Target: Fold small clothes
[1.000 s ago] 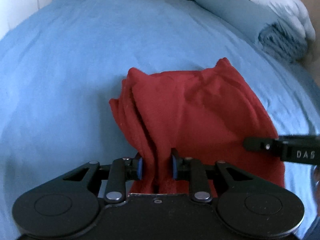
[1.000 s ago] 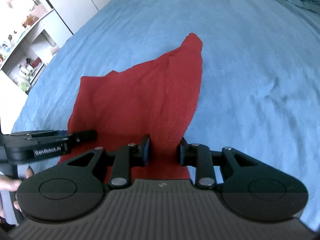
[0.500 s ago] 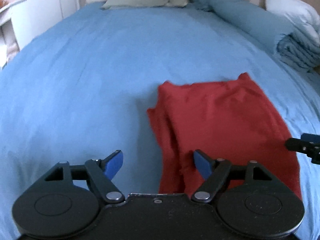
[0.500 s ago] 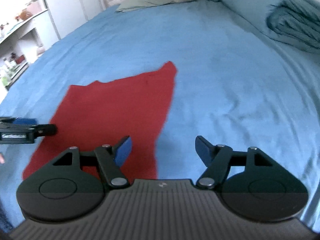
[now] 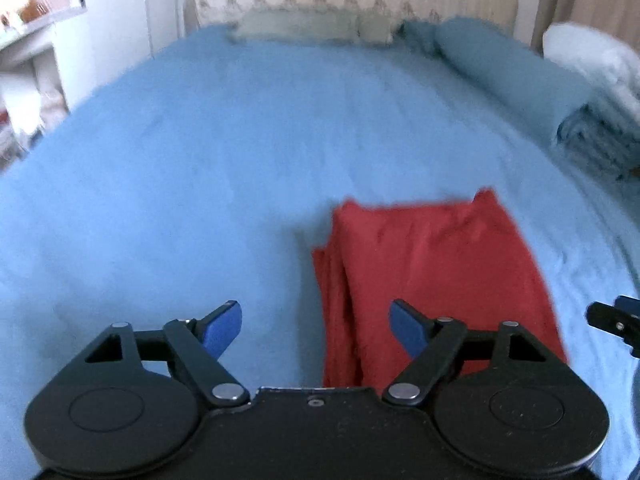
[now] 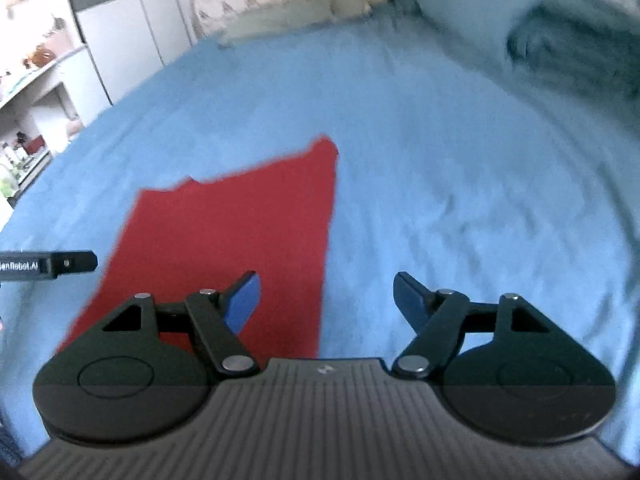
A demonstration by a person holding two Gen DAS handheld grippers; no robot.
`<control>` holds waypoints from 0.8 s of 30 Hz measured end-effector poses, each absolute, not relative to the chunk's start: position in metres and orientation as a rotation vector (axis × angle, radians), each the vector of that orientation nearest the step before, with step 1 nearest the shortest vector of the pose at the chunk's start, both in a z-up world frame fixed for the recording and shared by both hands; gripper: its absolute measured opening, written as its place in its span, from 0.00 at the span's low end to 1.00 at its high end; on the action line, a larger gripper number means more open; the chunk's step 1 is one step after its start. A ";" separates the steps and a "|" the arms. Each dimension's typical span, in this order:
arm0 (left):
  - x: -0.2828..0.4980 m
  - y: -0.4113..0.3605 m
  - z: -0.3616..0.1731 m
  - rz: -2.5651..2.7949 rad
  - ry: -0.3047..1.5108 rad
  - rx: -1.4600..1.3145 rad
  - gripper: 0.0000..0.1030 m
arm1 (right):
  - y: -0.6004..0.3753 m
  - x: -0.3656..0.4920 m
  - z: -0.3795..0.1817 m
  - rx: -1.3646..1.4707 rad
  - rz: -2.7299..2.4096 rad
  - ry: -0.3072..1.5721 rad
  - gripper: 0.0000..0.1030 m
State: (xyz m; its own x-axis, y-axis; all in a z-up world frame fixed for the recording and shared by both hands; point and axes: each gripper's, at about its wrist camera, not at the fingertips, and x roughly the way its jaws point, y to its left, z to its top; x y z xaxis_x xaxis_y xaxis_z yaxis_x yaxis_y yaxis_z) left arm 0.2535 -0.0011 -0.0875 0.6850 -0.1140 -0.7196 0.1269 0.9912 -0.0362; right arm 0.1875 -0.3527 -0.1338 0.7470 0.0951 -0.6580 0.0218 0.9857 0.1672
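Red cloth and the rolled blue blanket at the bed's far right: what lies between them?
Only bare blue bedsheet separates the red cloth from the rolled blue blanket; the left wrist view shows it, though blurred.

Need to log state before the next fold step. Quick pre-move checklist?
1. Left gripper open, nothing held: ok.
2. Right gripper open, nothing held: ok.
3. Red garment lying on the blue bedsheet, free of both sets of fingers: ok.
4. Garment flat: not ok, its left edge shows bunched layers.
5. Fold edges aligned: cannot tell, both views are blurred.
6. Folded blue blanket apart from the garment: ok.
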 end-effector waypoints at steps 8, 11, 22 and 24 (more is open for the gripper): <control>0.141 0.010 0.023 -0.099 0.614 0.055 1.00 | -0.335 0.102 -0.014 0.162 -0.017 0.608 1.00; 0.106 0.014 0.042 -0.067 0.624 0.048 1.00 | -0.327 0.069 0.017 0.129 -0.050 0.602 1.00; 0.030 0.008 0.023 -0.032 0.738 0.105 1.00 | -0.288 -0.024 0.029 0.043 -0.106 0.706 1.00; 0.023 0.010 0.015 -0.036 0.754 0.080 1.00 | -0.284 -0.033 0.020 0.023 -0.113 0.720 1.00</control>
